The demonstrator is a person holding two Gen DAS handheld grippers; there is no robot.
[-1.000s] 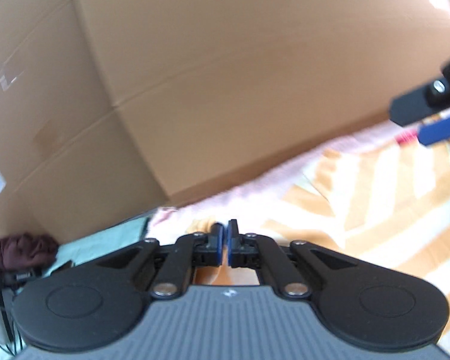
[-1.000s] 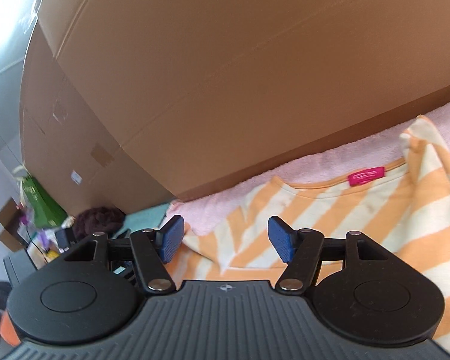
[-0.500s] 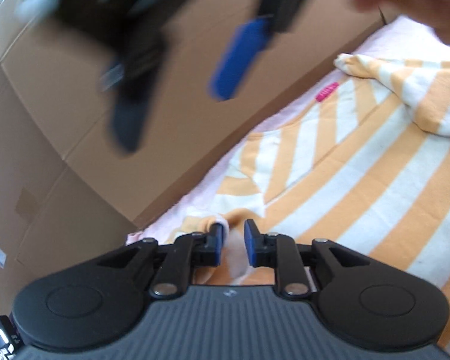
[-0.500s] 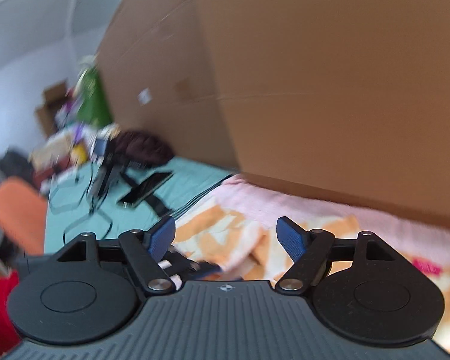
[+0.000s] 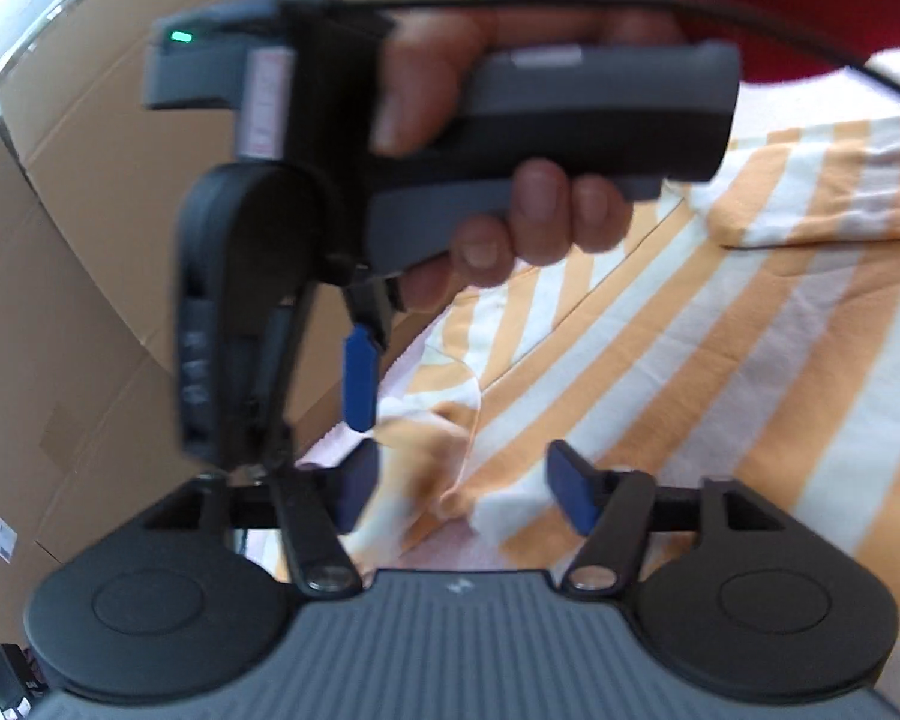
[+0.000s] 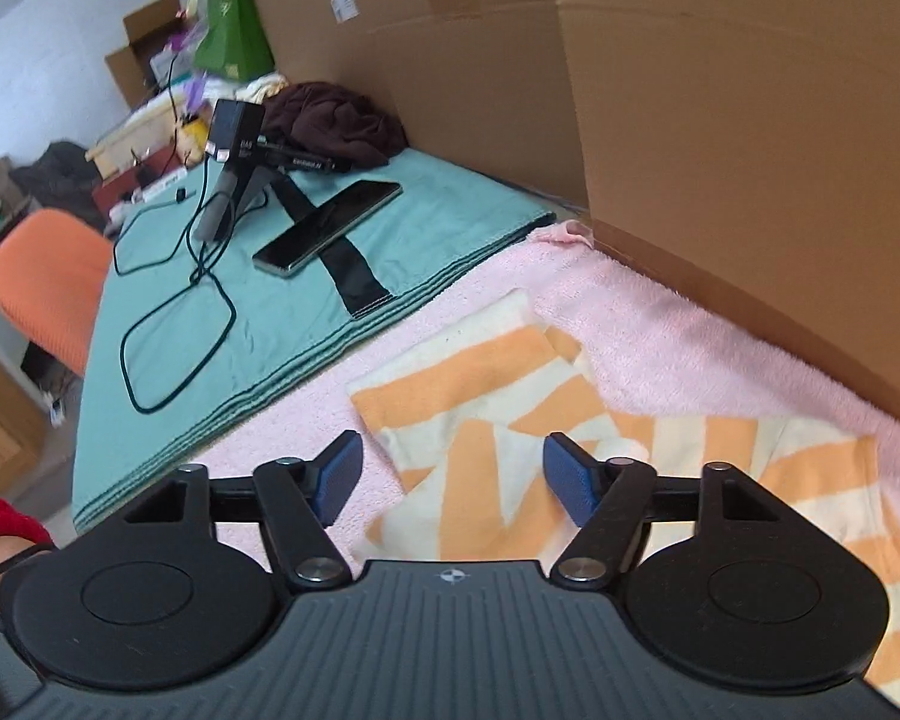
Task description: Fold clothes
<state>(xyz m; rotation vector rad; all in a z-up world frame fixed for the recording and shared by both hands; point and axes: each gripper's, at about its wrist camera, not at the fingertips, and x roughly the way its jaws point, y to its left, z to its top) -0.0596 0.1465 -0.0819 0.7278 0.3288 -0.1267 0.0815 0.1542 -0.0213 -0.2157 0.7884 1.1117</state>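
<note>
A: What's the biggest thing around you?

B: The tall brown corrugated cardboard wall (image 6: pixel 750 120) standing along the far edge of the bed. Below it your fluffy pink towel-like blanket (image 6: pixel 678 330) covers the surface, with a smooth teal sheet (image 6: pixel 282 312) beside it carrying a black phone (image 6: pixel 327 227), a looped black cable (image 6: pixel 174 330) and a crumpled dark maroon cloth (image 6: pixel 336 120). An orange chair (image 6: pixel 48 282) stands past the teal sheet.

A: And the garment?

B: The soft orange-and-cream striped knit shirt (image 6: pixel 570 408) lies flat on the pink blanket. In your right wrist view its long axis runs from lower right toward upper left, and one short sleeve points at the teal sheet.

A: Your grippers?

B: Your left gripper (image 5: pixel 459 483) has its blue pads (image 5: pixel 570 489) spread apart, with a bunched bit of striped cloth between them, not pinched. Your right gripper (image 6: pixel 447 474) is released too, jaws wide above the sleeve area. In the left wrist view your right hand (image 5: pixel 510 192) wraps its grey handle, and that gripper points down just beside the shirt's edge.
</note>
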